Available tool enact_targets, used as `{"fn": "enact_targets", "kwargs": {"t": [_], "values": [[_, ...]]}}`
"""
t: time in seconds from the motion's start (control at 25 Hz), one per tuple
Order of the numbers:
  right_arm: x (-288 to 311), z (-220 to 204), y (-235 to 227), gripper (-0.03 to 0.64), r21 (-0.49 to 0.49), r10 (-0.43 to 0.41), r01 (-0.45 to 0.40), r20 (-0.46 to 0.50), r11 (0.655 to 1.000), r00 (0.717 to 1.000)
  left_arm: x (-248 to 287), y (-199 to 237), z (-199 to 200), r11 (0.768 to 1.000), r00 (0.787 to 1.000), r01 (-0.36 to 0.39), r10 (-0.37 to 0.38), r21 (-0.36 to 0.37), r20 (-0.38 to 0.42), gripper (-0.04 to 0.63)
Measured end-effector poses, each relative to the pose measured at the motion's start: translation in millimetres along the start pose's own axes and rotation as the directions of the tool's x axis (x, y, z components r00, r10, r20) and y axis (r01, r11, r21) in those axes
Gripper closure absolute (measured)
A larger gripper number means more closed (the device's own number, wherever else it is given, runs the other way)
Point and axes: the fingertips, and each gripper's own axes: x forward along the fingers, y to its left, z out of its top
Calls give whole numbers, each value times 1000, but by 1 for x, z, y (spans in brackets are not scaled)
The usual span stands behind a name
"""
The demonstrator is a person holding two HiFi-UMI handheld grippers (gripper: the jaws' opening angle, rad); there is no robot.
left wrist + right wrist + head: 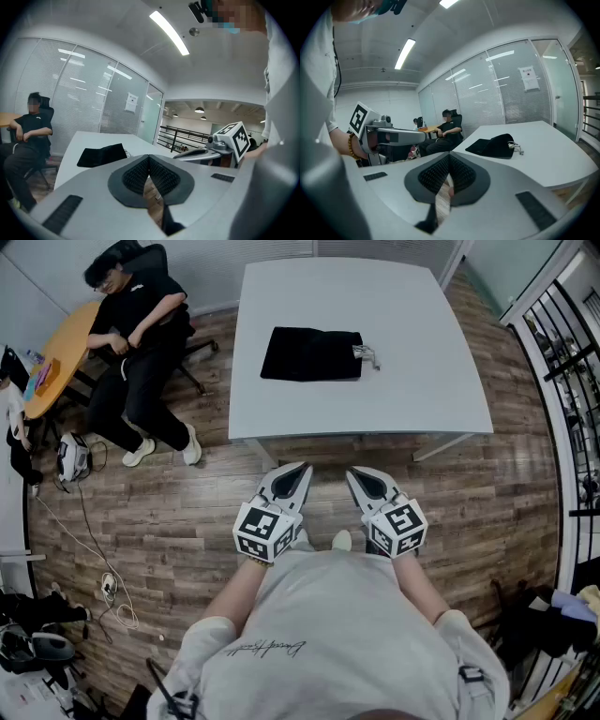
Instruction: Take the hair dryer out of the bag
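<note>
Both held at the waist, left gripper (302, 471) and right gripper (357, 475) pinched together on nothing. Black bag (311, 354) lies flat on the white table (422, 324), well ahead, dryer presumably inside. Step closer, open both, pin the bag, then reach into its mouth.

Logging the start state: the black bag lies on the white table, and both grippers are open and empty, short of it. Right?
Not quite. The left gripper and right gripper are shut, not open; the left and right gripper views show the jaws together, empty. The black bag does lie on the white table, both grippers short of it.
</note>
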Motion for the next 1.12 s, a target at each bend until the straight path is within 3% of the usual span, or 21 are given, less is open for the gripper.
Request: {"fn": "enact_targets", "kwargs": {"t": [0.52, 0.76, 1.12], "values": [[10, 1, 5, 594, -12, -9, 9, -10, 1000, 1000, 1, 13, 9, 1000, 1000, 13, -13, 12, 10, 584], [21, 5, 16, 594, 27, -24, 24, 18, 999, 1000, -2, 23, 12, 999, 999, 39, -39, 18, 28, 584], [37, 7, 41, 594, 11, -36, 36, 16, 999, 999, -12, 34, 12, 995, 995, 98, -99, 19, 34, 584]]}}
